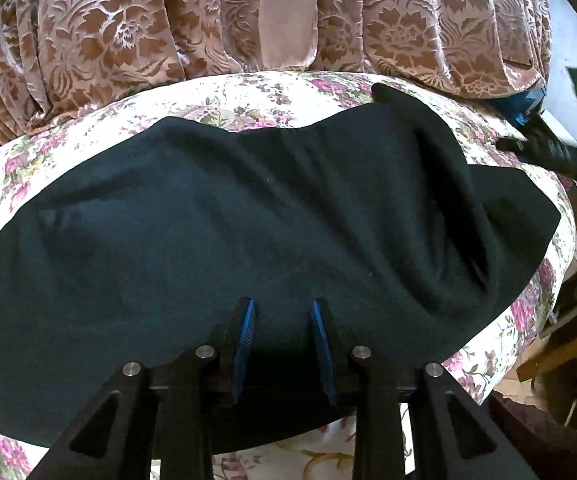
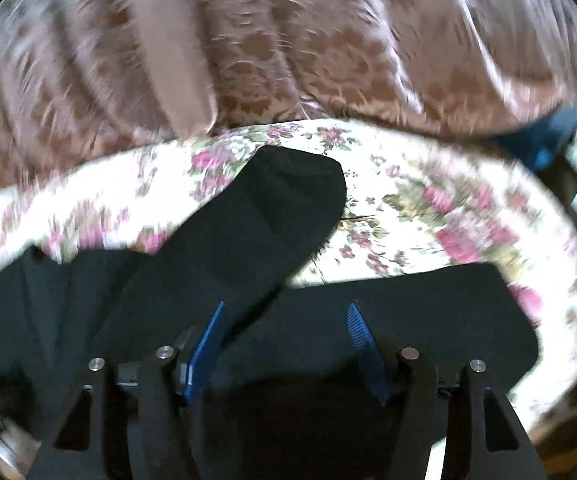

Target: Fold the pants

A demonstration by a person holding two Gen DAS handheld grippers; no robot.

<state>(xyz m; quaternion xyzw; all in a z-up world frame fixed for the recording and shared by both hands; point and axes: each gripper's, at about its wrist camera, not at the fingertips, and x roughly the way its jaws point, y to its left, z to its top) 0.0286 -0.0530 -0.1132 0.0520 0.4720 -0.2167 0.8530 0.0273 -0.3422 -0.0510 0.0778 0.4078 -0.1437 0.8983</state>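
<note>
Both the left tongs (image 1: pixel 282 312) and right tongs (image 2: pixel 286 314) gape empty above the dark knit pants (image 1: pixel 248 208) on the floral-sheeted bed (image 1: pixel 248 92); pinching one layer could drag the rumpled right end crooked.

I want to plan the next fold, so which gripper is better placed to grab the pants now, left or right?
Probably the right gripper. Its jaws stand wide open over the black pants, right beside a loose pant leg end lying on the floral sheet. The left gripper, also open, hangs over the garment's flat middle, away from any edge.

Both wrist cams low, fwd-facing; share pants (image 1: pixel 248 220), curtain (image 1: pixel 108 40).
</note>
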